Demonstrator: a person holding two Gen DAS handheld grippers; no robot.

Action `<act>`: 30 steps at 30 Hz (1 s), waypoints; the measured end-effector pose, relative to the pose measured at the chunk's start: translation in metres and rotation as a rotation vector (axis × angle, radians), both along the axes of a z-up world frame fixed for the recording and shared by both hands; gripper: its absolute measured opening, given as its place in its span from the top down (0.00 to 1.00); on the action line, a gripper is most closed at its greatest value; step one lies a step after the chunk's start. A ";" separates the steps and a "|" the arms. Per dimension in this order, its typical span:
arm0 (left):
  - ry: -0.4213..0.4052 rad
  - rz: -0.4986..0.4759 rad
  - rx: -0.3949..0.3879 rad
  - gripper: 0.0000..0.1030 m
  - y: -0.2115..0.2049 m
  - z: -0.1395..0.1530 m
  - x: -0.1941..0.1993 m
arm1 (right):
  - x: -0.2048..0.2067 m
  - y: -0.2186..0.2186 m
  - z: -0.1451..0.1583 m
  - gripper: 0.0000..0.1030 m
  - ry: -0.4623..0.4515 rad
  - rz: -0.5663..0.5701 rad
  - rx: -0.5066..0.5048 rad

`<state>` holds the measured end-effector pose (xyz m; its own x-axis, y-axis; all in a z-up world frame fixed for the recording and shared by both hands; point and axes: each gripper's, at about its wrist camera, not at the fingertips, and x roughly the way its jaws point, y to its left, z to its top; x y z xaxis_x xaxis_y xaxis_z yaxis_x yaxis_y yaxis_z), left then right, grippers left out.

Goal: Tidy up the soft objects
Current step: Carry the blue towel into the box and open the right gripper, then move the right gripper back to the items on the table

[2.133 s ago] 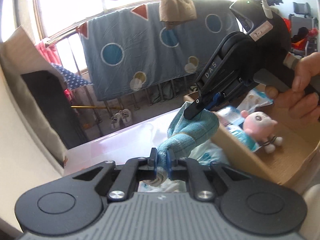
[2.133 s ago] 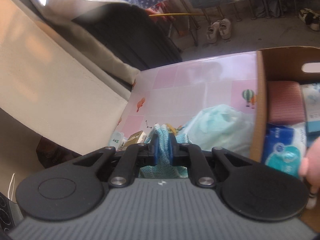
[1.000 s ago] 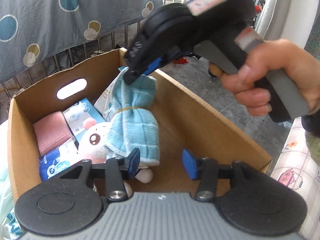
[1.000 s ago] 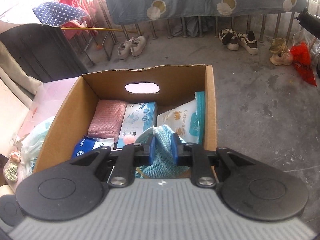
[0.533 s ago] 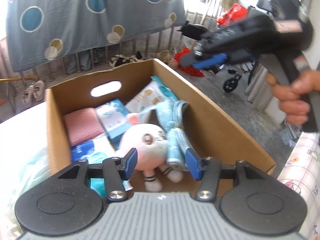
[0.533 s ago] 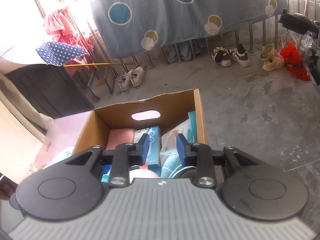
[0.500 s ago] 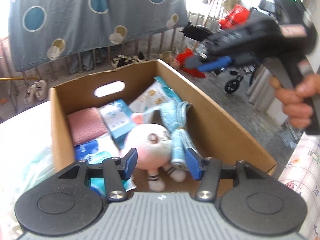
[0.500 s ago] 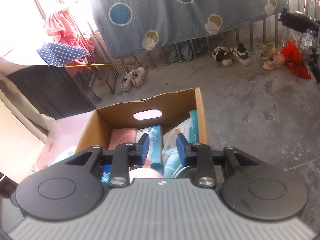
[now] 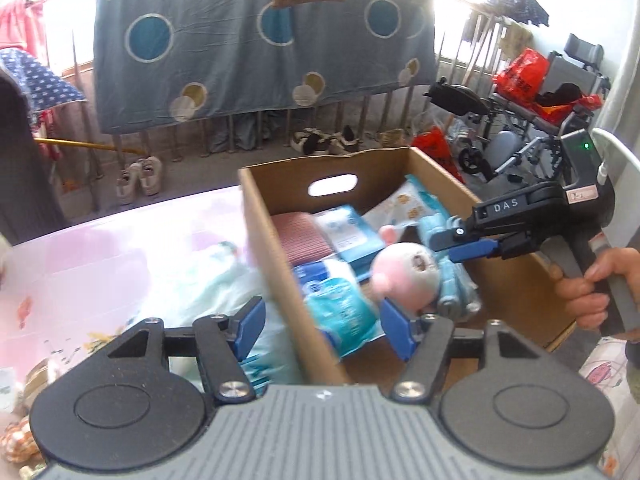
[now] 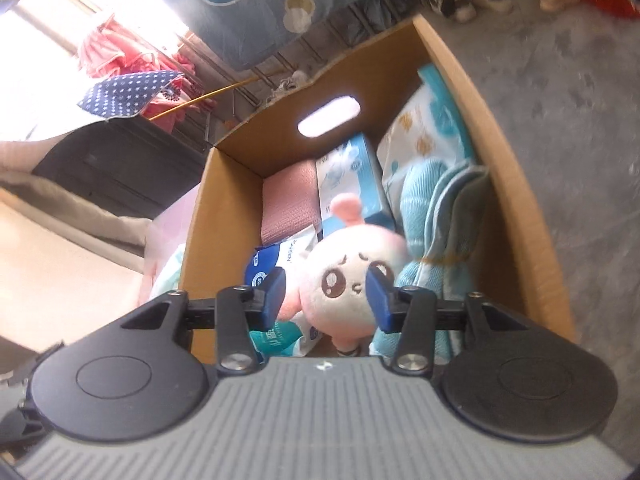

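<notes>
A cardboard box (image 9: 272, 252) (image 10: 516, 184) holds a pink plush toy (image 9: 404, 272) (image 10: 352, 280), a rolled blue towel (image 9: 448, 280) (image 10: 440, 224), a pink cloth (image 10: 288, 204) and tissue packs (image 9: 344, 304) (image 10: 348, 172). My left gripper (image 9: 322, 322) is open and empty, its jaws straddling the box's left wall. My right gripper (image 10: 326, 294) is open above the plush toy's face; it also shows in the left wrist view (image 9: 464, 242), low over the box beside the towel.
A pale green plastic bag (image 9: 208, 288) lies on the pink table (image 9: 100, 248) left of the box. Small items (image 9: 16, 436) sit at the table's near left. Beyond are railings with a blue sheet (image 9: 248, 40), shoes (image 9: 140, 178) and a wheelchair (image 9: 520, 140).
The towel was carried from the table into the box and let go by both grippers. My left gripper has swung left over the box wall; my right gripper has dropped low over the plush toy.
</notes>
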<state>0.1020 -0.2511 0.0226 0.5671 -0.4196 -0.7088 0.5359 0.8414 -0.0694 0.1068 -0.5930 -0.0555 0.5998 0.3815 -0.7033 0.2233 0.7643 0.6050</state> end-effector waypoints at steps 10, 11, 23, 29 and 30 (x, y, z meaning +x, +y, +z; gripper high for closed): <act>0.016 0.168 -0.002 0.36 0.093 -0.009 -0.006 | 0.008 0.014 -0.027 0.52 0.139 -0.080 -0.133; 0.019 0.183 -0.005 0.36 0.100 -0.011 -0.007 | 0.009 0.016 -0.025 0.52 0.145 -0.088 -0.145; 0.006 0.308 0.065 0.28 0.159 -0.038 -0.047 | -0.036 0.042 0.012 0.43 0.026 -0.145 -0.017; -0.029 0.358 0.121 0.28 0.182 -0.042 -0.066 | -0.048 0.111 0.061 0.34 -0.144 0.008 0.060; -0.035 0.364 0.133 0.28 0.184 -0.044 -0.068 | -0.047 0.124 0.066 0.33 -0.161 0.044 0.070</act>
